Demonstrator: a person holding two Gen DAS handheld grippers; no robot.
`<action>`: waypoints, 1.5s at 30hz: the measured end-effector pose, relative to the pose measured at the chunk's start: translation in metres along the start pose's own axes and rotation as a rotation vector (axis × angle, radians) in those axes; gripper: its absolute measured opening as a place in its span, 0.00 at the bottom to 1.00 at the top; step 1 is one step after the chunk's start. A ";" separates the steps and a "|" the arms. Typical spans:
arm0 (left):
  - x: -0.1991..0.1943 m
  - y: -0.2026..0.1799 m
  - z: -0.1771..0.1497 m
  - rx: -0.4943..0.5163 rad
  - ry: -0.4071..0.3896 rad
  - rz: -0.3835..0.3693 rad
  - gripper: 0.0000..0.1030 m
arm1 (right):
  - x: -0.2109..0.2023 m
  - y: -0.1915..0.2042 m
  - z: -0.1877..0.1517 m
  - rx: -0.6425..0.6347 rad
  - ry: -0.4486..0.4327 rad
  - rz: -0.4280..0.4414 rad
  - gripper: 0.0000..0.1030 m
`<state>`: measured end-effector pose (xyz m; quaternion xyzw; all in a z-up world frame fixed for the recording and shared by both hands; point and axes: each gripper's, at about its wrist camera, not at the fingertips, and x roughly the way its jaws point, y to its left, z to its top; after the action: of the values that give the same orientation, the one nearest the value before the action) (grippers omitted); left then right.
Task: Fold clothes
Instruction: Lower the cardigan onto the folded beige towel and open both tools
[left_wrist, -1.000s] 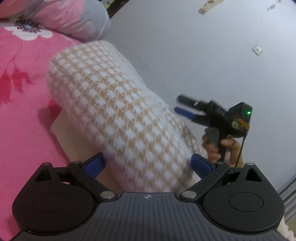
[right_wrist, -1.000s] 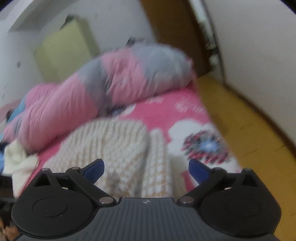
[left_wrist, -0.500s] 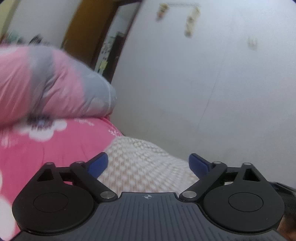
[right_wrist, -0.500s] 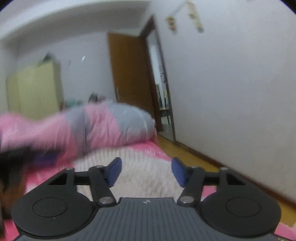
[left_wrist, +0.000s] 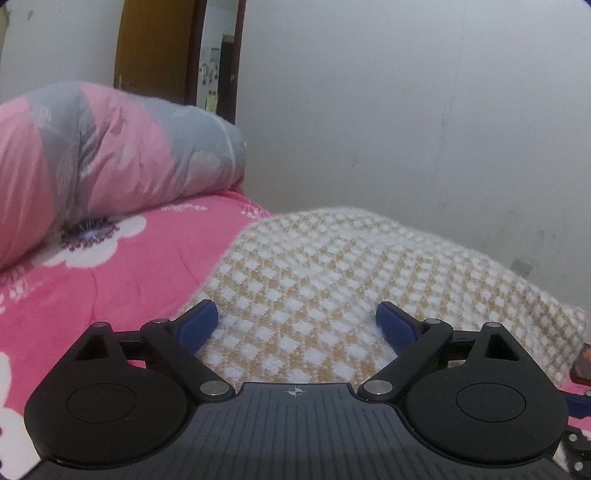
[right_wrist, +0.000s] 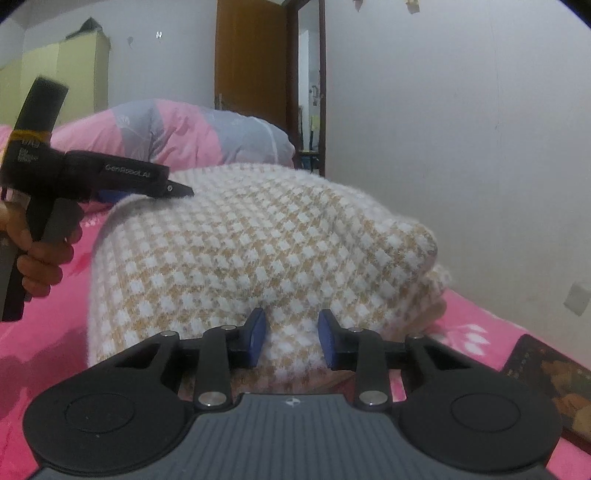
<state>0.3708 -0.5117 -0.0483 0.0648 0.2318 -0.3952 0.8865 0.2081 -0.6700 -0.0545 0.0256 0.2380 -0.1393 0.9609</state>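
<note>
The sweater, a fuzzy white and tan checked knit, lay in a folded heap on the pink floral bedspread, close to the bed's right edge and the bare wall. Beyond it, on the far left, a pink and grey duvet sat bunched up, and a brown door stood further back.

The right gripper sat low at the near side of the heap. Its jaws had just been closing and now stood narrow, with a ridge of the knit between the blue pads. The fabric filled the gap and bulged above it, so the pads looked to be pinching the sweater, though the contact line itself was partly hidden by the fuzz.

The left gripper had its jaws spread wide over the sweater's left part. The knit lay between and under the blue pads, which touched its fuzz at most and did not squeeze it. From the right wrist view, this gripper reached in from the left with its tips at the sweater's far left edge, and a hand gripped its handle.

A dark patterned box lay on the bedspread at the near right.
</note>
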 end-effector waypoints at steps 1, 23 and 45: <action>-0.003 -0.002 0.002 0.008 -0.013 0.016 0.91 | -0.004 0.003 0.005 -0.016 0.011 -0.007 0.32; -0.067 -0.109 -0.046 0.559 -0.039 -0.185 0.91 | 0.056 -0.129 0.036 0.561 0.063 -0.015 0.00; -0.265 -0.031 -0.070 0.019 0.011 -0.226 0.95 | -0.195 -0.024 0.013 0.433 -0.043 0.227 0.32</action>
<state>0.1691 -0.3340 0.0150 0.0489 0.2385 -0.4946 0.8343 0.0416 -0.6448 0.0479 0.2545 0.1778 -0.0788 0.9473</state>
